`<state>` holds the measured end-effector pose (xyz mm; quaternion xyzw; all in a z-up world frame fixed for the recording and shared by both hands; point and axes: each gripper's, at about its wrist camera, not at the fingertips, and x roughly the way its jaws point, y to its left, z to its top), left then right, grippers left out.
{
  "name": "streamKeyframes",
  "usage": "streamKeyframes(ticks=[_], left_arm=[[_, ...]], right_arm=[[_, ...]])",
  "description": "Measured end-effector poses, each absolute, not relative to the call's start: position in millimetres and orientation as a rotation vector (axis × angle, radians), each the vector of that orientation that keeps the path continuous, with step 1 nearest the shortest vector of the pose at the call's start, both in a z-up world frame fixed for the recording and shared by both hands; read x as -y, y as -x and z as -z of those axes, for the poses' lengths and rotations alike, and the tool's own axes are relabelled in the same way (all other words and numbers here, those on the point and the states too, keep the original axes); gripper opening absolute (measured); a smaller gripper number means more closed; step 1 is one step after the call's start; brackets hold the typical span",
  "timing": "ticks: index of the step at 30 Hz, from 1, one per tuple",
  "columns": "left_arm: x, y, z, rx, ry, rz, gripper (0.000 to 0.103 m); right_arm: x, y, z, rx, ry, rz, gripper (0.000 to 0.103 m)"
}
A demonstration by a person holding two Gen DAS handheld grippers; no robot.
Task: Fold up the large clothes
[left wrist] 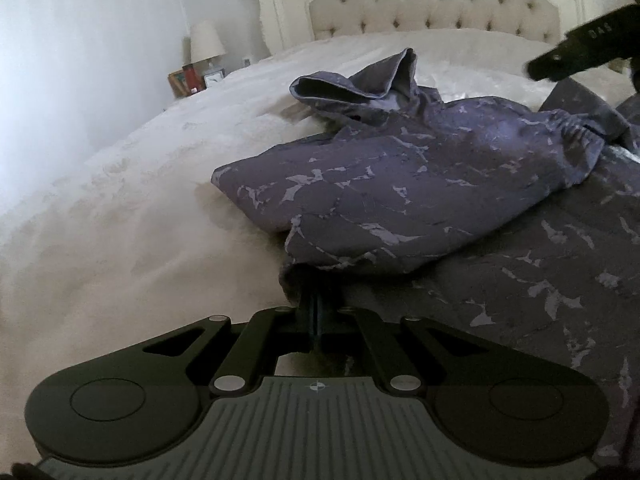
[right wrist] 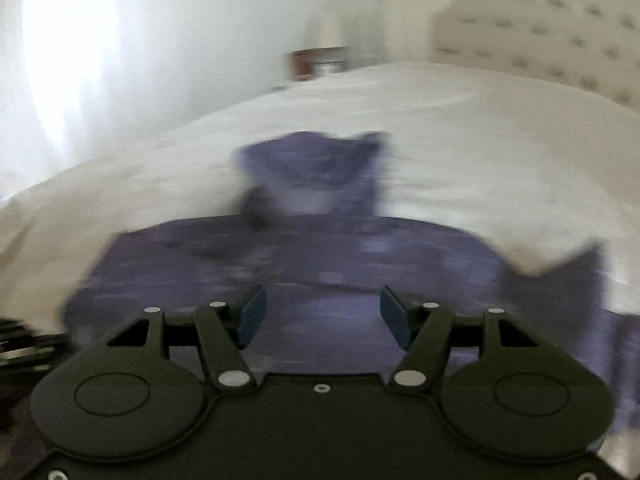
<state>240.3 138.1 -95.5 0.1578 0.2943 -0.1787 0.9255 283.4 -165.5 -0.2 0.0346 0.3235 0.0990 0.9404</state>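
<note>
A large purple hoodie (left wrist: 400,196) with pale marbled streaks lies on the white bed (left wrist: 132,208). Its hood (left wrist: 360,88) points toward the headboard, and one sleeve is folded across the body, its cuff (left wrist: 576,130) at the right. My left gripper (left wrist: 316,300) is shut on the hoodie's edge, with the fingertips hidden under the fold. In the blurred right wrist view my right gripper (right wrist: 323,310) hovers open over the hoodie (right wrist: 320,248), with nothing between its blue pads (right wrist: 252,314). A black part of that tool (left wrist: 584,54) shows at the upper right of the left wrist view.
A cream tufted headboard (left wrist: 420,4) stands behind the bed. At the far left a nightstand (left wrist: 192,80) carries a lamp (left wrist: 206,44), a small clock and a red item. Bare white bedspread (right wrist: 460,152) spreads to the left of and beyond the hoodie.
</note>
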Motion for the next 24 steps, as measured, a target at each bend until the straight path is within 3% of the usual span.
streamKeyframes(ticks=[5,10,24], left_arm=[[-140,-240,97,-0.618,-0.299,0.378,0.001],[-142,-240,98,-0.633,-0.274,0.380,0.001],[-150,-243,97,-0.672,-0.202,0.382,0.004]], right_arm=[[83,-300,13,-0.696,-0.056,-0.449,0.066],[20,-312,35,-0.723,0.021,-0.584,0.055],[-48,-336,73,-0.745,0.186,-0.608,0.057]])
